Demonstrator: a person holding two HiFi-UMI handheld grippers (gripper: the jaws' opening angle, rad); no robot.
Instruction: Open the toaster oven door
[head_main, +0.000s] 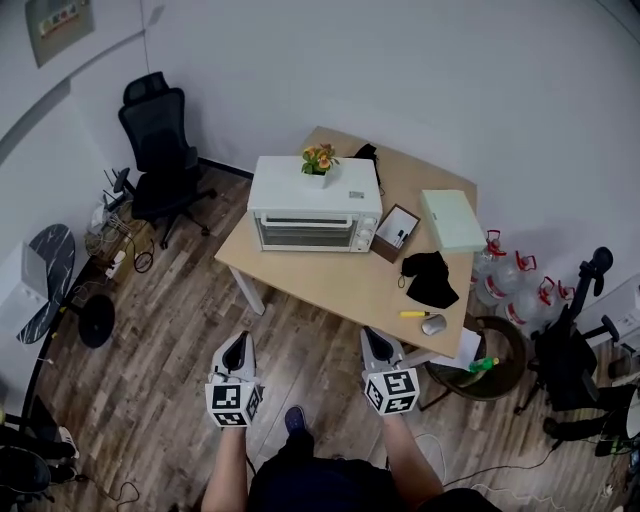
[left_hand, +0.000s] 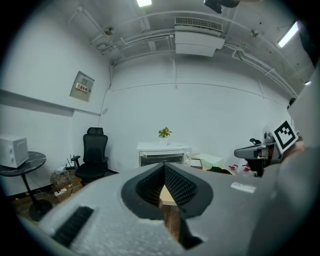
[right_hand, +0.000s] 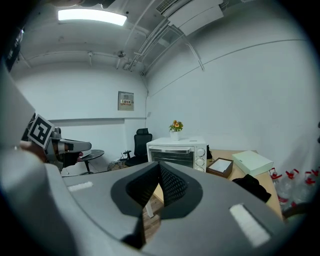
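Observation:
A white toaster oven (head_main: 314, 205) stands on the wooden table (head_main: 340, 285) with its glass door closed and a small potted plant (head_main: 319, 162) on top. Both grippers hang over the floor short of the table's front edge, well away from the oven. My left gripper (head_main: 238, 347) is shut with nothing in it, and so is my right gripper (head_main: 375, 340). In the left gripper view the oven (left_hand: 164, 153) shows beyond the left gripper's (left_hand: 164, 171) closed jaws. The right gripper view has the oven (right_hand: 179, 151) above the right gripper's (right_hand: 159, 171) closed jaws.
On the table right of the oven lie a small brown box (head_main: 397, 232), a pale green box (head_main: 451, 220), a black cloth (head_main: 430, 278), a yellow marker (head_main: 414, 314) and a mouse (head_main: 433, 324). A black office chair (head_main: 160, 150) stands at left. Water bottles (head_main: 510, 280) and a bin (head_main: 492, 362) sit at right.

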